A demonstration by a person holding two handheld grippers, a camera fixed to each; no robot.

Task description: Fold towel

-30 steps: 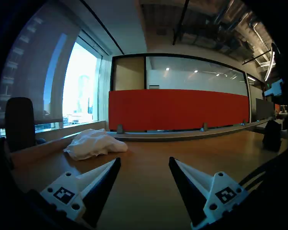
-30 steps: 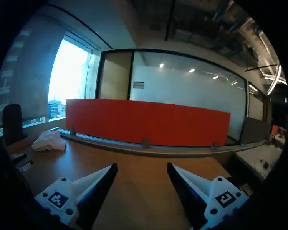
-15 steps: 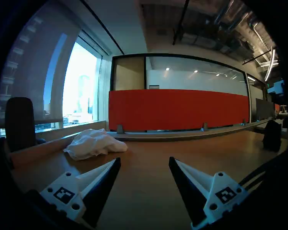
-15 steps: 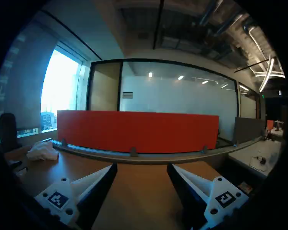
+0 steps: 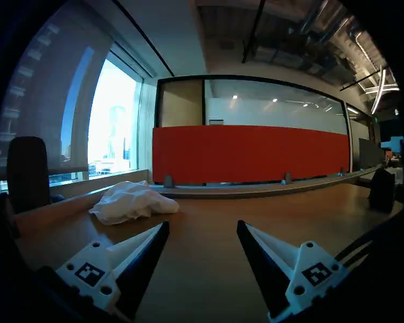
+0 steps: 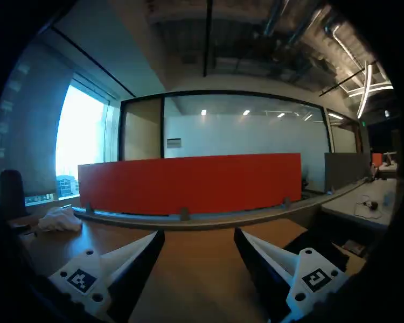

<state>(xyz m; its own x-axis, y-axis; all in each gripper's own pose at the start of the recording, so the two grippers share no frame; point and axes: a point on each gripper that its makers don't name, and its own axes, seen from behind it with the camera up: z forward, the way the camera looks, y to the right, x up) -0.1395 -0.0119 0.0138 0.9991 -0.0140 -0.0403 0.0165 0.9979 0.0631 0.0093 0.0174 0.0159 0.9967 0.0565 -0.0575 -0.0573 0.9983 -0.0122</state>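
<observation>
A crumpled white towel (image 5: 132,201) lies on the wooden table (image 5: 218,226), ahead and to the left of my left gripper (image 5: 202,231). That gripper is open, low over the table, with nothing between its fingers. In the right gripper view the same towel (image 6: 59,219) is small and far off at the left. My right gripper (image 6: 199,239) is also open and holds nothing, well away from the towel.
A red divider panel (image 5: 250,153) runs along the table's far edge. A dark chair back (image 5: 27,172) stands at the left by the window. A black object (image 5: 381,189) sits on the table at the right. Another desk (image 6: 363,202) lies to the right.
The right gripper has tilted upward and swung, so the towel sits lower and farther left in its view. The left gripper has stayed still.
</observation>
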